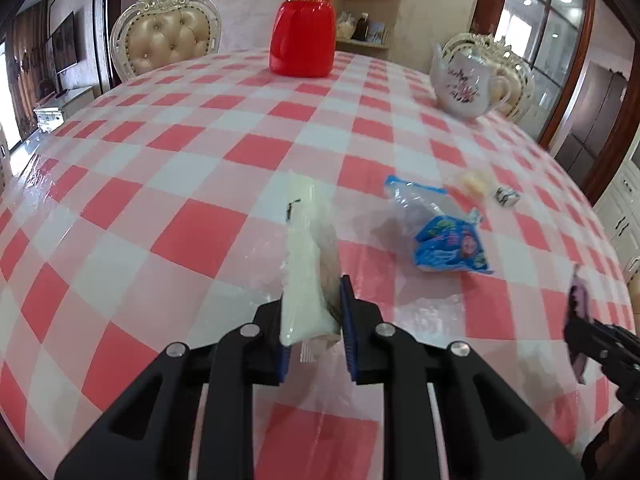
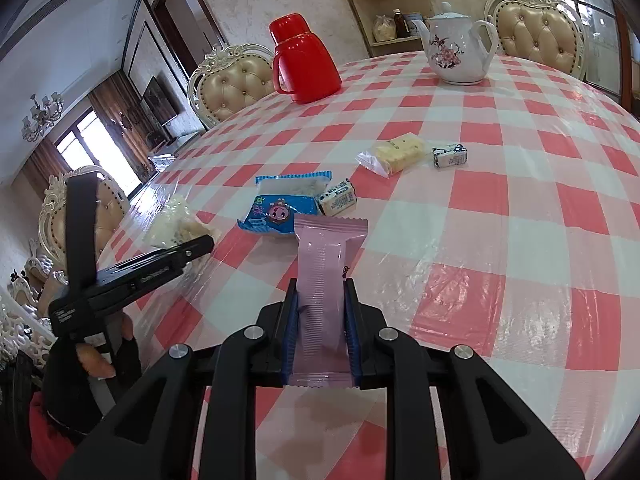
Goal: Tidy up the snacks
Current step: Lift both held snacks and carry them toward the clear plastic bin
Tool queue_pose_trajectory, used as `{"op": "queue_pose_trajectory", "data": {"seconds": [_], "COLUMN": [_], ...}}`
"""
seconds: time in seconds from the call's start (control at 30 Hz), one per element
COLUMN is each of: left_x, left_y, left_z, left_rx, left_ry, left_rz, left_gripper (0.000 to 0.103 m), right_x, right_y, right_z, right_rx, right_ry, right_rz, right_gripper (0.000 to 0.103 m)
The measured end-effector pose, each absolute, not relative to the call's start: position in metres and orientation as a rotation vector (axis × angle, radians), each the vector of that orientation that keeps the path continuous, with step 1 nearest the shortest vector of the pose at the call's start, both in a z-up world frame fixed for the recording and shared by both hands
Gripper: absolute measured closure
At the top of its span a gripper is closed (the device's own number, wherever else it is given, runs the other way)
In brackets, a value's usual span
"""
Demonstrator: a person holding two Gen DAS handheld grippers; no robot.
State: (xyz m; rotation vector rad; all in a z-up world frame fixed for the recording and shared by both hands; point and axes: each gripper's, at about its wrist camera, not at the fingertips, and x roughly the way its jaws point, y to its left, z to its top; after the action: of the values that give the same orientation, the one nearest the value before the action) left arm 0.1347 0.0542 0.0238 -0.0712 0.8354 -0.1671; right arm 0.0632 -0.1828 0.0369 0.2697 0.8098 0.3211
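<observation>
My left gripper [image 1: 314, 300] is shut on a clear white snack packet [image 1: 304, 264] and holds it above the checked table; the packet also shows in the right wrist view [image 2: 176, 226]. My right gripper [image 2: 322, 292] is shut on a pink snack wrapper [image 2: 324, 280], held upright above the table. It shows at the right edge of the left wrist view [image 1: 578, 308]. On the table lie a blue snack bag [image 2: 282, 206] [image 1: 440, 236], a small white candy [image 2: 338, 198], a yellow cracker pack [image 2: 394, 154] and another wrapped candy [image 2: 450, 156] [image 1: 507, 197].
A red thermos [image 2: 304, 62] [image 1: 302, 28] and a white flowered teapot [image 2: 456, 46] [image 1: 466, 80] stand at the table's far side. Cream padded chairs [image 2: 540, 36] surround the red-and-white checked table [image 2: 520, 240]. A shelf [image 2: 384, 4] stands behind.
</observation>
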Motion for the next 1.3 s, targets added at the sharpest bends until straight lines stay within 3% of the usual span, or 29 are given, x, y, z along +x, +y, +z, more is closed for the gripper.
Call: {"op": "queue_pose_trajectory", "data": {"seconds": [0.53,1.3], "left_x": [0.041,-0.091], "left_y": [0.046,0.052], "left_z": [0.050,0.065], "left_rx": [-0.086,-0.032], "left_ry": [0.713,0.650], "left_rz": [-0.089,-0.043], "left_gripper": [0.082,0.082], "right_x": [0.044,-0.064], "right_y": [-0.165,-0.115], "right_z": [0.038,0.042], "right_rx": [0.262,0.235], "right_ry": [0.797,0.787], "right_rz": [0.391,0.510], "right_gripper": [0.082,0.082]}}
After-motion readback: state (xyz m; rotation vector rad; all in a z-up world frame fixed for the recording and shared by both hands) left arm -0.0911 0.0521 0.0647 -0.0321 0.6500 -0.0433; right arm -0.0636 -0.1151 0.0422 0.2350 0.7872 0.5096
